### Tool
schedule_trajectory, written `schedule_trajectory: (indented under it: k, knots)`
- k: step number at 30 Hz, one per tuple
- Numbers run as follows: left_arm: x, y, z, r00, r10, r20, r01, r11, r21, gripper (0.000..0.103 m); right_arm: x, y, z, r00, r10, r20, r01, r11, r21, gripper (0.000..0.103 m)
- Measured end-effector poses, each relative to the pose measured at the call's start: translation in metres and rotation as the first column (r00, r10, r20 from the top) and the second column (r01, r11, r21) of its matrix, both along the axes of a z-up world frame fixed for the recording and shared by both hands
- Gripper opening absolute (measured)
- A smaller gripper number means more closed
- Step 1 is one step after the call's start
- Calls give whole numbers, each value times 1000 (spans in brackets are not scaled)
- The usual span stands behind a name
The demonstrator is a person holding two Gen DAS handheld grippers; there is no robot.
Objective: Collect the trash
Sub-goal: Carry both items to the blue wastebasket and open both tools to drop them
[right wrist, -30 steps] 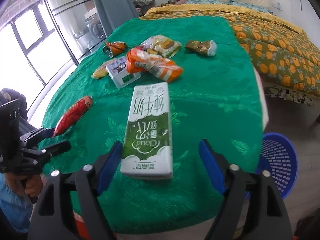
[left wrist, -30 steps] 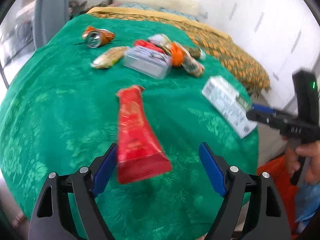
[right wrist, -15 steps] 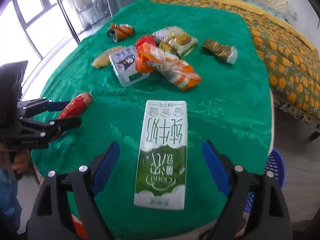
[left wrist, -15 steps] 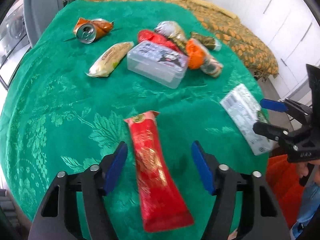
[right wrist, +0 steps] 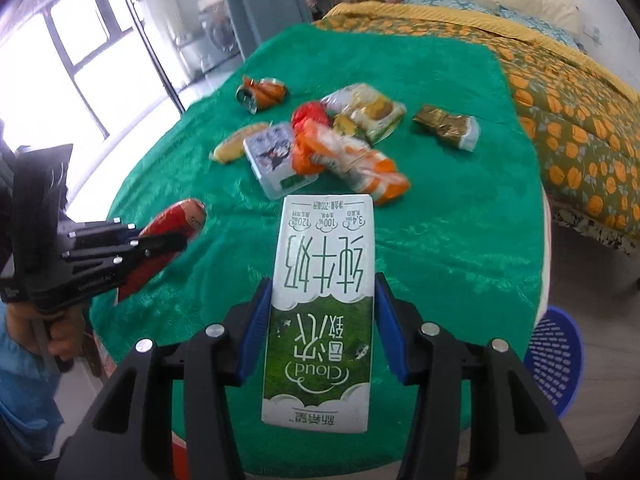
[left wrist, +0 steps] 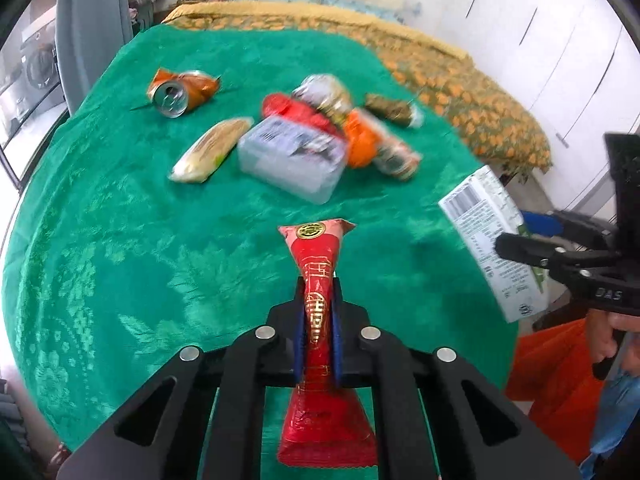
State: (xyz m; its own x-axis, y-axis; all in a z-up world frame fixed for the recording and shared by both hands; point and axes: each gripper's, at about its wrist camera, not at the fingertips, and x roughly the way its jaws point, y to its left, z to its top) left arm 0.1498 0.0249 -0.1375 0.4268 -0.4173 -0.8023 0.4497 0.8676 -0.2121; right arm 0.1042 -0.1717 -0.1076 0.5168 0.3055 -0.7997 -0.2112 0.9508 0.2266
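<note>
A long red snack wrapper (left wrist: 316, 248) sticks out forward from my left gripper (left wrist: 318, 292), which is shut on its middle, a little above the green tablecloth (left wrist: 120, 220). In the right wrist view the same wrapper (right wrist: 176, 220) shows at the left in that gripper (right wrist: 160, 246). A white and green milk carton (right wrist: 324, 264) lies lengthwise between the blue pads of my right gripper (right wrist: 322, 280). Its jaws are closing and press on both long sides. From the left wrist view the carton (left wrist: 480, 208) hangs at the table's right edge.
Further back on the cloth lie a crushed orange can (left wrist: 180, 90), a yellowish packet (left wrist: 212, 148), a clear plastic box (left wrist: 292, 160), orange wrappers (left wrist: 372, 144) and a gold packet (right wrist: 444, 126). A blue basket (right wrist: 552, 360) stands on the floor at the right. A bed (right wrist: 560, 92) is behind.
My left jaws closed from wide open onto the red wrapper and raised it. My right jaws closed onto the milk carton's sides. Both hands rose slightly.
</note>
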Motion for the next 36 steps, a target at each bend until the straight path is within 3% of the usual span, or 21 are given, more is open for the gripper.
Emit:
schedule_trajectory:
  k: [6, 10, 22, 29, 36]
  knots:
    - [-13, -38, 8, 999, -38, 25, 40, 998, -56, 5, -9, -43, 6, 997, -76, 24, 74, 993, 89, 49]
    - [-20, -74, 14, 996, -77, 43, 81, 993, -85, 4, -15, -81, 12, 988, -145, 47, 140, 986, 93, 49]
    - [-37, -222, 19, 960, -274, 63, 279, 955, -95, 4, -33, -210, -17, 940, -340, 26, 341, 938, -59, 49]
    - [-58, -324, -12, 923, -386, -1, 384, 920, -81, 4, -41, -278, -48, 908, -420, 12, 417, 899, -133, 49]
    - [-55, -400, -66, 912, -397, -98, 391, 917, -78, 4, -56, -340, -89, 864, -504, -16, 500, 860, -100, 49]
